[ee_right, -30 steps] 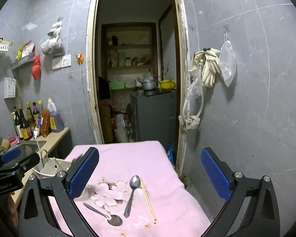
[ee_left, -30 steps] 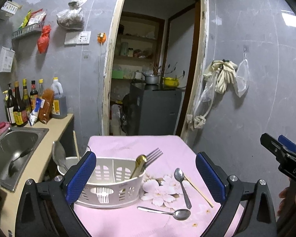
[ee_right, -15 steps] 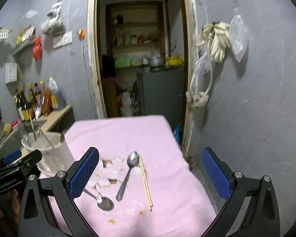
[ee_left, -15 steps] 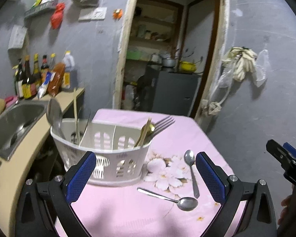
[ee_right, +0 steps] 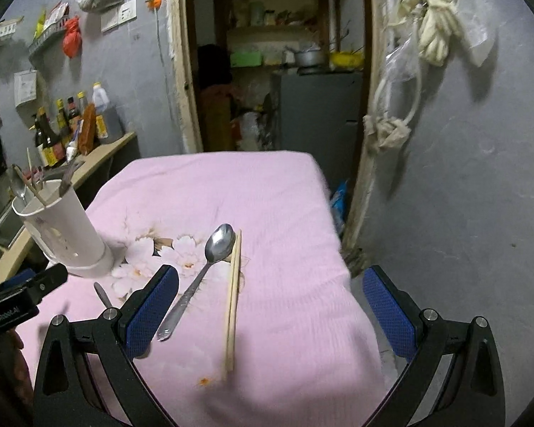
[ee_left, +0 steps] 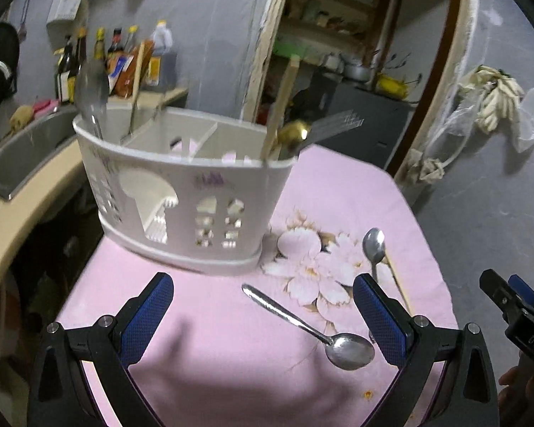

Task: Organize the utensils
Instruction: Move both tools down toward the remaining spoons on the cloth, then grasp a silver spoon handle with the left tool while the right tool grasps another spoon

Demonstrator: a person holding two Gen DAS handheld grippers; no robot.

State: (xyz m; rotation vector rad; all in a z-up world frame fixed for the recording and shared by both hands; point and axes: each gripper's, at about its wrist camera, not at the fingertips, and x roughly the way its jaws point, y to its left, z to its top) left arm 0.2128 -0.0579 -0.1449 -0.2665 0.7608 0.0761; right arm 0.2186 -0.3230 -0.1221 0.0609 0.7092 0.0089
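A white utensil caddy (ee_left: 181, 192) stands on the pink tablecloth (ee_left: 203, 320) with a ladle, chopsticks, a gold spoon and a fork in it; it also shows in the right wrist view (ee_right: 67, 235). A steel spoon (ee_left: 313, 327) lies in front of my open, empty left gripper (ee_left: 263, 320). A second spoon (ee_right: 199, 277) and a pair of wooden chopsticks (ee_right: 233, 299) lie side by side just ahead of my open, empty right gripper (ee_right: 270, 309). The second spoon's bowl shows in the left wrist view (ee_left: 373, 245).
A counter with a steel sink (ee_left: 21, 153) and several bottles (ee_left: 99, 60) runs along the left. A doorway (ee_right: 274, 71) opens behind the table. The grey wall (ee_right: 462, 178) is close on the right, with gloves (ee_right: 434, 32) hanging on it.
Both grippers have moved down and forward toward the table. The caddy and the spoons now look much closer. Both grippers stay open; nothing was picked up.
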